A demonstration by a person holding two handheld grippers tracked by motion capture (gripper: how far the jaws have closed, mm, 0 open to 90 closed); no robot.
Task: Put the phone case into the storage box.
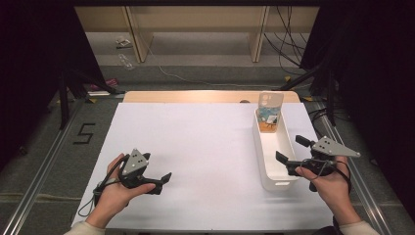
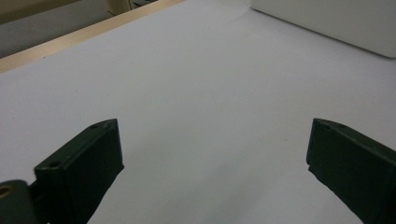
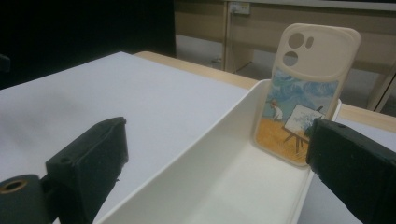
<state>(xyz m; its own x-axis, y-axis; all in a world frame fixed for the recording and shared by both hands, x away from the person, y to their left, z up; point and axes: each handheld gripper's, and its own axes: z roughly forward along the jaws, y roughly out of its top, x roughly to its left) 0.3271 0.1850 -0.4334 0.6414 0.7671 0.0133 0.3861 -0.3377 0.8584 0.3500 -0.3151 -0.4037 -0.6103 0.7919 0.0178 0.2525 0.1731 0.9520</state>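
A cream phone case (image 1: pixel 269 111) (image 3: pixel 306 91) with a painted picture stands upright, leaning against the far end of a long white bin (image 1: pixel 273 152) (image 3: pixel 224 154) at the right of the table. My right gripper (image 1: pixel 292 154) (image 3: pixel 219 158) is open at the bin's near end, its jaws straddling the bin's right wall, with nothing between them. My left gripper (image 1: pixel 165 181) (image 2: pixel 215 154) is open low over the bare white table surface at the front left, pointing right toward the bin's side wall (image 2: pixel 327 23).
The white table top (image 1: pixel 195 142) has a wooden strip along its far edge (image 1: pixel 210 96). Beyond it are shelving legs and cables on the floor. Dark stands flank both sides.
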